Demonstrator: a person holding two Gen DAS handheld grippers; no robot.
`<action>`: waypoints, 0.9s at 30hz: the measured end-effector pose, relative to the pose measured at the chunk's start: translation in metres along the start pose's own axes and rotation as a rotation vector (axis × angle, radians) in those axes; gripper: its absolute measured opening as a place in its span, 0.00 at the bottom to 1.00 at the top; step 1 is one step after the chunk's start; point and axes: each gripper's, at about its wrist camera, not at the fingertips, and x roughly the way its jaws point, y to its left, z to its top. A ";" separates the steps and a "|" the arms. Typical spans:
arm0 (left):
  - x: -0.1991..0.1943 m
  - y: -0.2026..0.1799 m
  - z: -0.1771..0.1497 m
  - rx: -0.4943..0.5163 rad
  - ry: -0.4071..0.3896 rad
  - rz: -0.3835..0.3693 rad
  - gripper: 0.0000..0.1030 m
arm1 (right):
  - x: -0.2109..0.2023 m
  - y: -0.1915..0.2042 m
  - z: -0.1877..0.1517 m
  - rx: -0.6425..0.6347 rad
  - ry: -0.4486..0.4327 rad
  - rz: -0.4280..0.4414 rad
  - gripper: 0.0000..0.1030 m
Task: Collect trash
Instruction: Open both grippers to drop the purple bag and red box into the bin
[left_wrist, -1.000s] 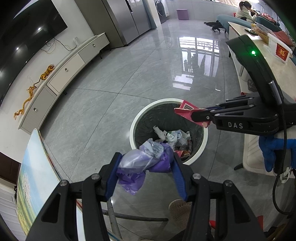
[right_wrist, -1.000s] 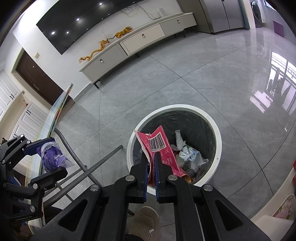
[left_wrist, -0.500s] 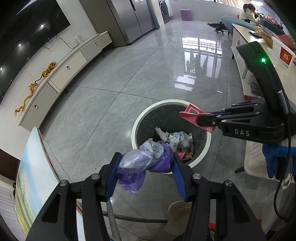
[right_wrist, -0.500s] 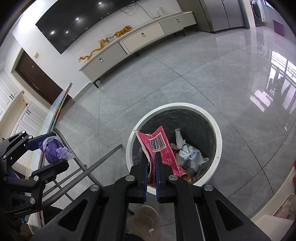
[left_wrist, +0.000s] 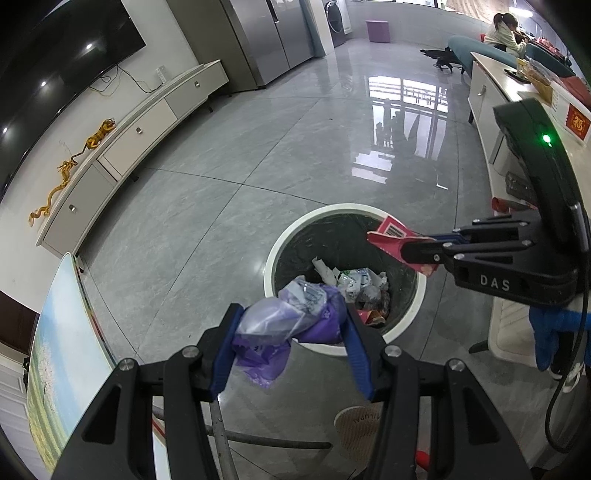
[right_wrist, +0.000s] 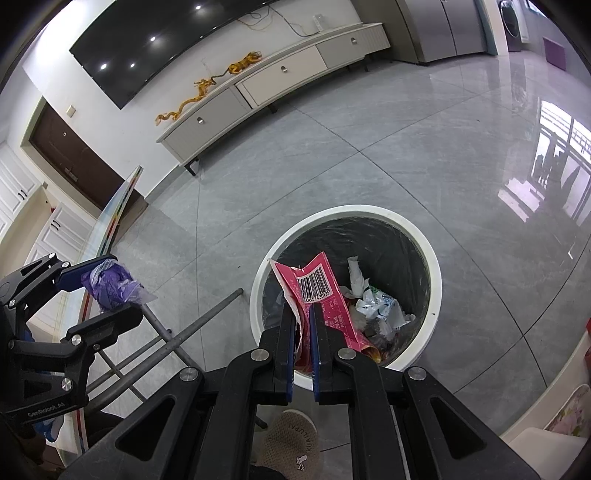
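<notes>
Jaws clamp purple bag (left_wrist: 291, 325) and red wrapper (right_wrist: 321, 295), hiding bin (right_wrist: 436, 280) contents partly.

Right gripper (right_wrist: 302, 314), jaws closed on red wrapper (right_wrist: 319, 291) w/ barcode, held over white-rimmed trash bin (right_wrist: 437, 291) lined in black, litter inside. At left: left gripper (right_wrist: 105, 295) clamping purple bag (right_wrist: 110, 286). Grey tile floor (right_wrist: 369, 147).
</notes>
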 end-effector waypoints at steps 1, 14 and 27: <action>0.001 0.001 0.001 -0.001 -0.001 0.002 0.50 | 0.000 0.000 0.000 0.001 -0.001 0.000 0.09; 0.018 0.013 0.029 -0.058 -0.018 0.042 0.51 | 0.000 0.002 0.013 0.003 -0.023 -0.006 0.10; 0.028 0.025 0.040 -0.160 -0.042 -0.058 0.61 | 0.008 -0.003 0.017 0.028 -0.026 -0.129 0.52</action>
